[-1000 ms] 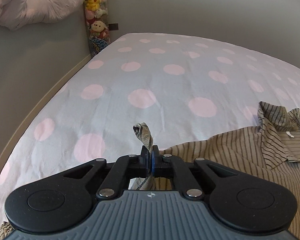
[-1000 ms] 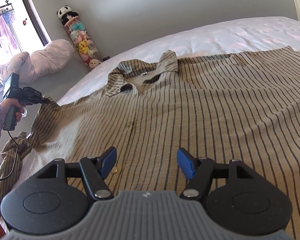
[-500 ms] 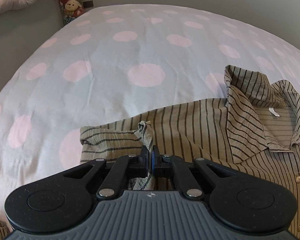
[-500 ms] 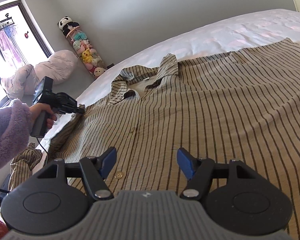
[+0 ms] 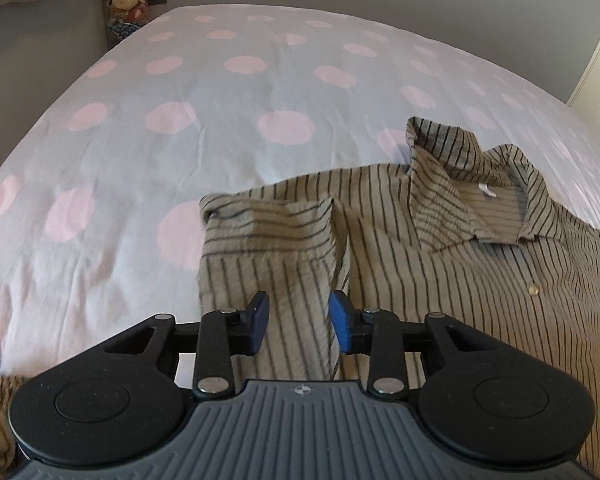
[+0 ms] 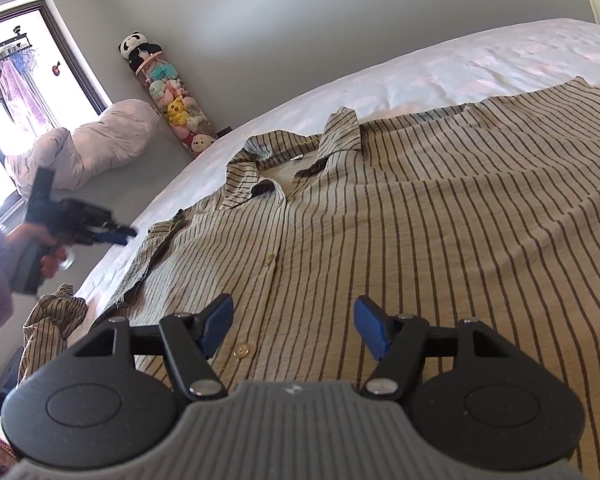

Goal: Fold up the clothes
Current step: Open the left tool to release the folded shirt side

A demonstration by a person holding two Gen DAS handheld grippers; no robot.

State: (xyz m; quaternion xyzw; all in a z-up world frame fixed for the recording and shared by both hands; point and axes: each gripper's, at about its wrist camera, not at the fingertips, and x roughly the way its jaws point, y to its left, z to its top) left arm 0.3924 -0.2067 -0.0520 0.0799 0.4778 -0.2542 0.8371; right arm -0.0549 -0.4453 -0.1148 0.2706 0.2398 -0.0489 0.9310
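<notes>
A beige button-up shirt with dark stripes lies front up on the polka-dot bed, collar toward the far wall. Its sleeve is folded back over the shoulder. My left gripper hovers over that fold with its jaws opening; the sleeve cloth shows between the blue pads, but they do not press on it. From the right wrist view, the left gripper sits at the shirt's left edge in a person's hand. My right gripper stands open just above the button placket, holding nothing.
The rest of the sleeve hangs bunched over the bed's left edge. A clear tube of plush toys stands in the corner beside a pink duvet bundle and a window. Bare sheet stretches beyond the collar.
My left gripper carried the pinched sleeve edge inward over the shoulder, then let it go and drew back as its jaws parted. The right gripper stayed still.
</notes>
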